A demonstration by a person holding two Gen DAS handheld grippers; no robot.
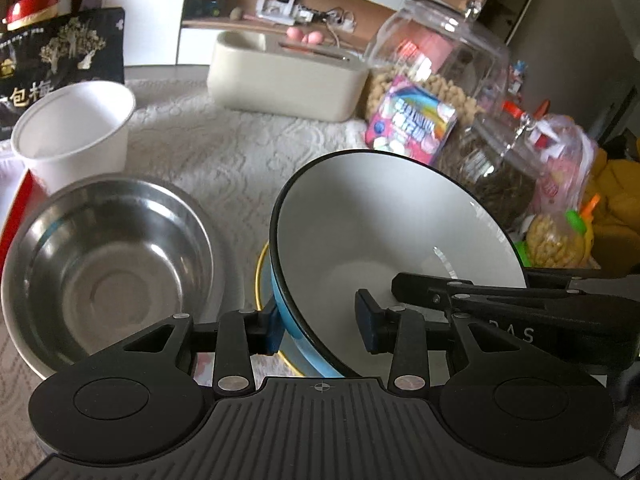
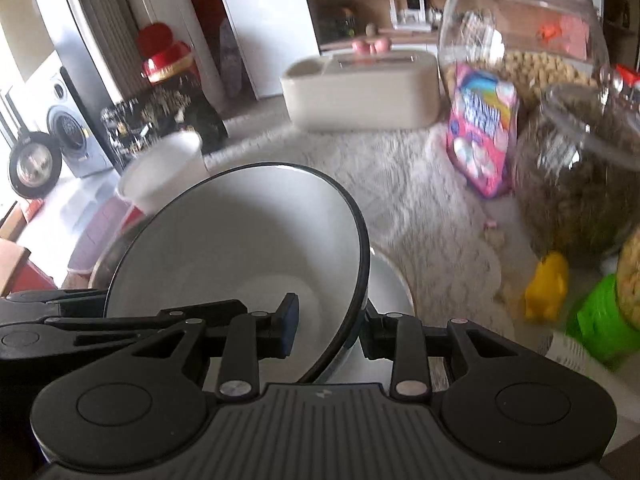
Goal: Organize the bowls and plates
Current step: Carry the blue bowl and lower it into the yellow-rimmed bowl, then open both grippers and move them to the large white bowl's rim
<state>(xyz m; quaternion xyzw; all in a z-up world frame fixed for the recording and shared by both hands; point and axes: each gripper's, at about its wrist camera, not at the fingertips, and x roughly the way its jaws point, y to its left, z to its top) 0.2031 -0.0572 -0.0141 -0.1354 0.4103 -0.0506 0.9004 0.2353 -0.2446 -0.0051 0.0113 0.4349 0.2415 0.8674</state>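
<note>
Blue bowl (image 1: 396, 236) (white inside, tilted) sits between both tongs above the worktop (image 1: 240, 152). Left tongs (image 1: 320, 330) and right tongs (image 2: 330, 330) each straddle its rim; cannot tell whether either clamps. Steel bowl (image 1: 108, 260) just left.

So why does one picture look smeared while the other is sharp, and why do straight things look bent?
Right wrist view: motion blur smears the pink snack box and white cup, though the held bowl stays crisp. Left wrist view: mostly sharp, window glare glinting in the steel bowl. Both views: the fisheye lens curves the shelves and darkens the corners.
</note>
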